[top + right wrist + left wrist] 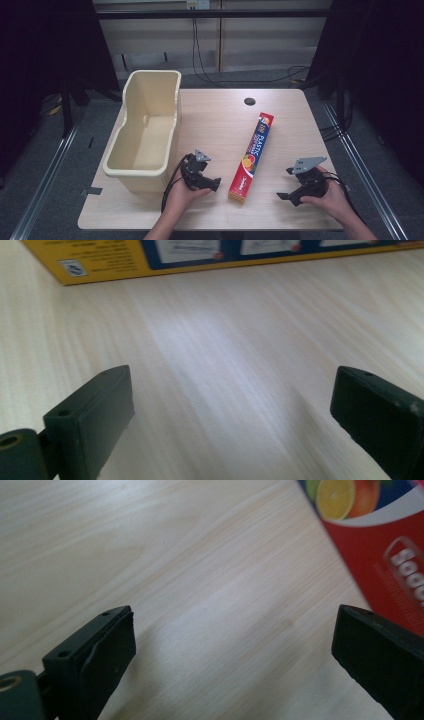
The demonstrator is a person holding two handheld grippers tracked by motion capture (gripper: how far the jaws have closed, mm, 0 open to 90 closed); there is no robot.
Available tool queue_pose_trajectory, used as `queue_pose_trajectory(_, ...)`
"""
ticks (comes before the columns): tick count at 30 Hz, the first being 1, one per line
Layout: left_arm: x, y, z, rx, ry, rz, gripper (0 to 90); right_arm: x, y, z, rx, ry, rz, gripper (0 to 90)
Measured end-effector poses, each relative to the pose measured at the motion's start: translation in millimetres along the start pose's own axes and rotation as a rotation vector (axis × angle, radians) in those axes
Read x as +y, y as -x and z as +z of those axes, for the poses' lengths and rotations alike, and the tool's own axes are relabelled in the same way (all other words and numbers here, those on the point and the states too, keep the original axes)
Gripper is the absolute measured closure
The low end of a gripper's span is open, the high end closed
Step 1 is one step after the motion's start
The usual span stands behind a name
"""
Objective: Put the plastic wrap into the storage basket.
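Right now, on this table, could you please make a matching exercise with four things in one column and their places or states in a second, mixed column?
Things:
1. long red plastic-wrap box
2. cream plastic bin
3. left gripper
4. small dark round hole in the wooden table top

Places or states:
A. stands at the table's left edge, nothing inside
B. fingers apart, pointing toward the box's near end
C. lies flat between the two grippers
D. at the far side of the table, beyond the box

Pairs: 1-C, 2-A, 3-B, 4-D
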State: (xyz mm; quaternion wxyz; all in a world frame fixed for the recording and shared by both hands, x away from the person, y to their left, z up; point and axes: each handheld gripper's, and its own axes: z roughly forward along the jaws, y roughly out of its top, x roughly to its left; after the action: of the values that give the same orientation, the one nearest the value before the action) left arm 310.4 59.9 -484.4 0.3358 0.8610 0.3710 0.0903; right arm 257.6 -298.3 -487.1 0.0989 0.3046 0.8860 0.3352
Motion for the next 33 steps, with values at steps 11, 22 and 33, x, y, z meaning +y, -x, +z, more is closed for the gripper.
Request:
queue_pose_trajectory(11,46.7,8.5,-8.3,-0.052,-0.01,-0.003,4.4,-5.4,8.2,-7.7,-0.057,0.007,0.071,5.8)
queue_pose_trajectory(22,107.9,29.9,5.9,-0.08,-0.052,-0.005,4.4,-5.9,10.1,-14.8,-0.092,0.03,0.085,6.4)
queue_pose_trajectory(33,144.7,44.7,37.2,-0.065,-0.097,0.007,5.6,-7.5,13.8,-19.1,-0.112,0.052,0.092,6.6)
